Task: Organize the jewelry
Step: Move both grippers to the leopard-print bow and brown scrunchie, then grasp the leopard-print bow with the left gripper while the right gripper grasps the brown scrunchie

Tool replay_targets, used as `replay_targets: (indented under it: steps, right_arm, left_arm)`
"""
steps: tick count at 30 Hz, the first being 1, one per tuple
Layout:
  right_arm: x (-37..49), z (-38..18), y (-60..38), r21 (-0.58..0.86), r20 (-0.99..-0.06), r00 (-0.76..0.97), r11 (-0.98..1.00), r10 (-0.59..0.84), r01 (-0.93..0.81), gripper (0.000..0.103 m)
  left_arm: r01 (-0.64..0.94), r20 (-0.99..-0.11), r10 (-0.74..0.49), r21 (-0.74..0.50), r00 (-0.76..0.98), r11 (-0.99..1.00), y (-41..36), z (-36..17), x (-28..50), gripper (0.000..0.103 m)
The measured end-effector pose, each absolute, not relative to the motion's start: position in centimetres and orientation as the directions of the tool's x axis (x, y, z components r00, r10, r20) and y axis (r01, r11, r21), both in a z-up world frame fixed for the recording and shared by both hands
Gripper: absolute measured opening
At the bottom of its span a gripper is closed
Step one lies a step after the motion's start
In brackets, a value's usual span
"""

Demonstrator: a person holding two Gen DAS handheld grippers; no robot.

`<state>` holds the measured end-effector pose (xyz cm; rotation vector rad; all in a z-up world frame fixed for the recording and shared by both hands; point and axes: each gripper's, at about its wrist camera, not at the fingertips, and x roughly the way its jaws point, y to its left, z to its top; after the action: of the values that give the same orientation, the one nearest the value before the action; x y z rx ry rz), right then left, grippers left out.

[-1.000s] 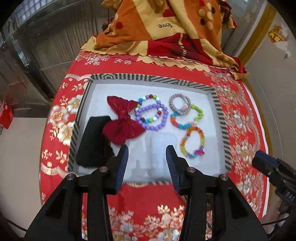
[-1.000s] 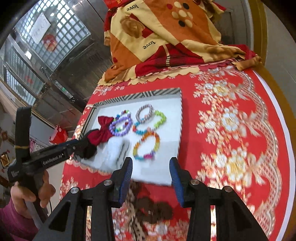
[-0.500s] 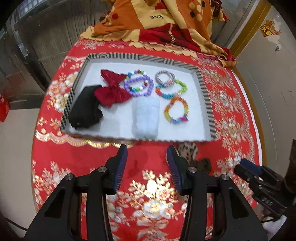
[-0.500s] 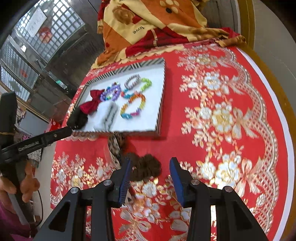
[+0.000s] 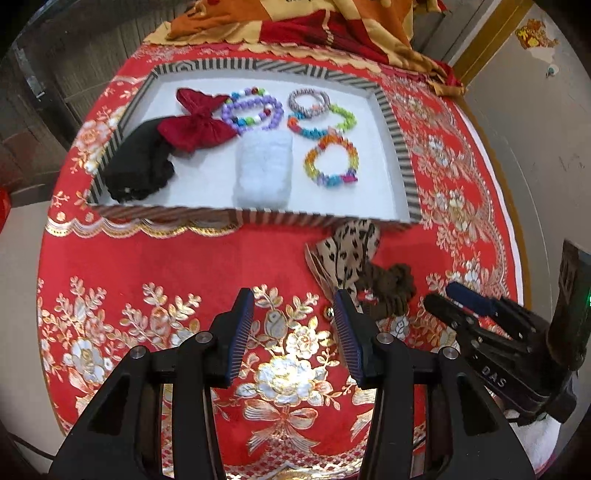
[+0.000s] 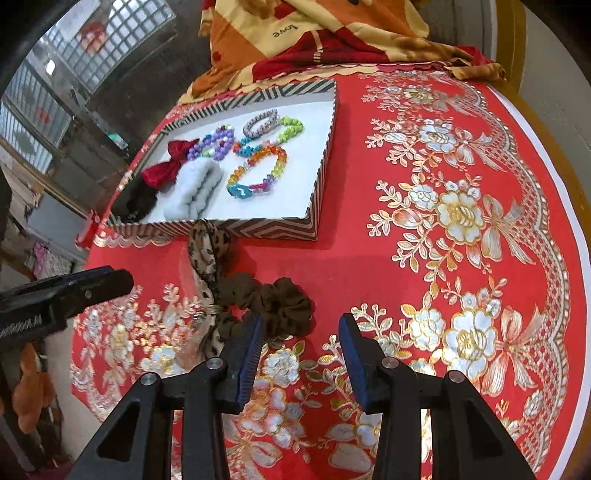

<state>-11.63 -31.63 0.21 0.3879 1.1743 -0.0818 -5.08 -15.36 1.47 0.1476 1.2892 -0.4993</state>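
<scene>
A striped-rim tray (image 5: 400, 155) (image 6: 273, 227) holds a black cloth piece (image 5: 138, 162), a red bow (image 5: 195, 123), a white fluffy band (image 5: 264, 168) and several bead bracelets (image 5: 332, 162) (image 6: 258, 170). In front of the tray, on the red cloth, lie a leopard-print hair tie (image 5: 349, 245) (image 6: 208, 247) and a brown scrunchie (image 5: 391, 288) (image 6: 273, 301). My left gripper (image 5: 293, 306) is open above the cloth, just left of the scrunchie, nothing between its fingers. My right gripper (image 6: 301, 332) is open too, its left finger right beside the scrunchie.
A red tablecloth with gold flowers (image 6: 461, 214) covers the round table. An orange and red folded blanket (image 6: 317, 33) lies behind the tray. The table's edge curves close on the right (image 6: 554, 184). A hand shows at the far left (image 6: 33, 387).
Both grippers have drawn back from the tray toward the near side of the table and sunk lower. The leopard tie and brown scrunchie have come into view by the fingers.
</scene>
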Motion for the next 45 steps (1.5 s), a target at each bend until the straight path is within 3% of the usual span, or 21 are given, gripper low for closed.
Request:
replay_targets:
  steps: [19, 27, 33, 45]
  right_arm:
    - [-10.1, -1.7, -31.9, 0.236, -0.919, 0.356, 0.959, 0.167, 0.158, 0.04]
    - [-9.0, -2.2, -31.1, 0.176, -0.929, 0.345, 0.979, 0.133, 0.099, 0.04]
    - [-9.1, -2.8, -30.6, 0.152, -0.932, 0.344, 0.984, 0.111, 0.095, 0.033]
    - [-9.9, -2.7, -30.8, 0.152, -0.925, 0.364, 0.983, 0.105, 0.102, 0.032]
  left_arm:
    - [0.465, -0.962, -0.269, -0.218, 0.045, 0.858, -18.8, -3.5, -4.7, 0.044]
    - [0.482, -0.972, -0.226, -0.166, 0.068, 0.86, -19.4, -3.8, -4.8, 0.044]
    - [0.491, -0.973, -0.204, -0.127, 0.106, 0.862, -19.7, -3.4, -4.9, 0.044]
    - [0.515, -0.974, -0.215, -0.148, 0.072, 0.844, -21.7, -4.5, -4.8, 0.044]
